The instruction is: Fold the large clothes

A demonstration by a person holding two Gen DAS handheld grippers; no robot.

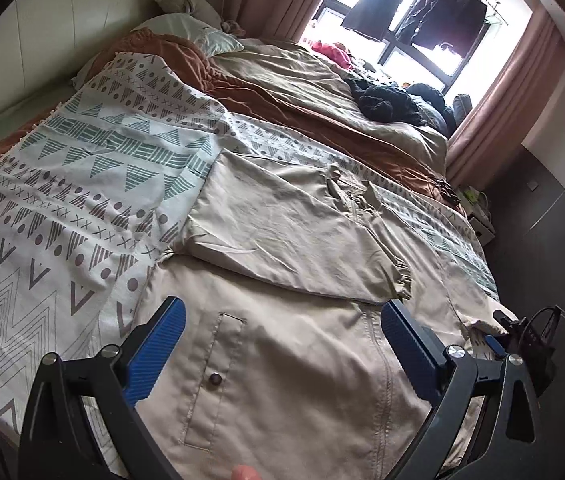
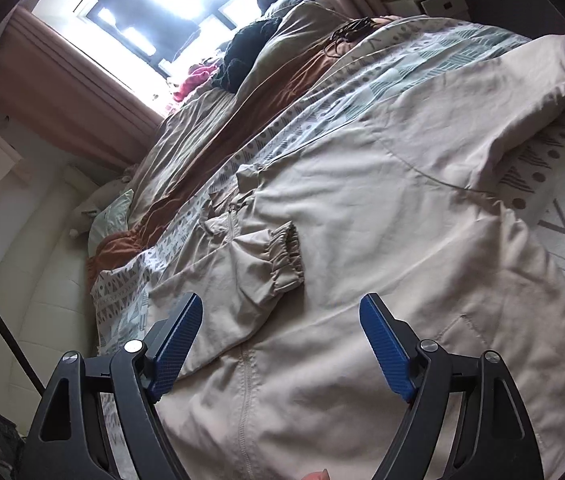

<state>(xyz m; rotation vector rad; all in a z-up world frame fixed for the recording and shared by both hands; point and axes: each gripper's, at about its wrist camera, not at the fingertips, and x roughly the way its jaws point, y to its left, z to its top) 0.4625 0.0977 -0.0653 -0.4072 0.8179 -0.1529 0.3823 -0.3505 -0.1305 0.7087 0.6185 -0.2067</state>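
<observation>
Jacket (image 1: 302, 360) in pale beige lies flat on the bed, front up, on top of the patterned blanket (image 1: 82, 168), and I see its zipper (image 1: 382, 380) running down the middle. One sleeve (image 1: 282, 224) is folded across the chest, its gathered cuff (image 2: 286, 254) resting on the body of the jacket close to the zipper. A pocket flap with a snap button (image 1: 215, 379) sits on the jacket to one side of the zipper. My left tool (image 1: 282, 320) hangs above the lower half of the jacket with its blue pads spread wide and nothing between them. My right tool (image 2: 280, 312) is over the jacket just short of the cuff; its jaws are opening and nothing is pinched. Beyond the jacket a brown and tan duvet (image 1: 282, 76) is rumpled toward the window (image 1: 402, 20).
</observation>
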